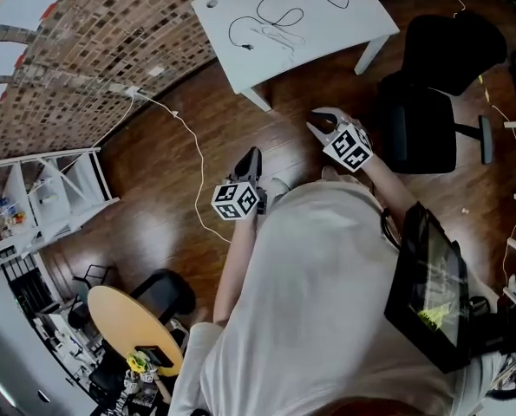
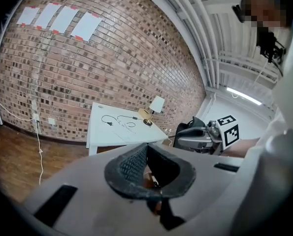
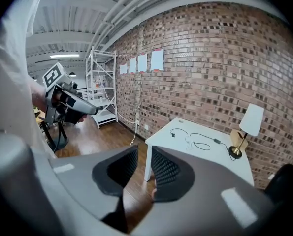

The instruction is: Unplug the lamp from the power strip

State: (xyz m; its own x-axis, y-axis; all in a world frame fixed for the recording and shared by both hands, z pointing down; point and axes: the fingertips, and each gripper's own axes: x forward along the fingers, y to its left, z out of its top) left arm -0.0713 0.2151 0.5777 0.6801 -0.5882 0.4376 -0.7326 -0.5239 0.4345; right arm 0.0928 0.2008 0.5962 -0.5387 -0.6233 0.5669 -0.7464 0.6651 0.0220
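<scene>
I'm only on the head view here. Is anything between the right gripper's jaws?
Observer: No. The right gripper has its jaws apart, with nothing between them.
Operator: And the left one?
Observer: The left gripper is shut and empty.
Operator: Does the lamp have a shade?
Observer: Yes. The lamp stands upright with a white shade, at the far corner of the table by the brick wall.

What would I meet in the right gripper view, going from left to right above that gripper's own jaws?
Left hand-held gripper → white shelf → sheets of paper on the brick wall → black cable → lamp.
</scene>
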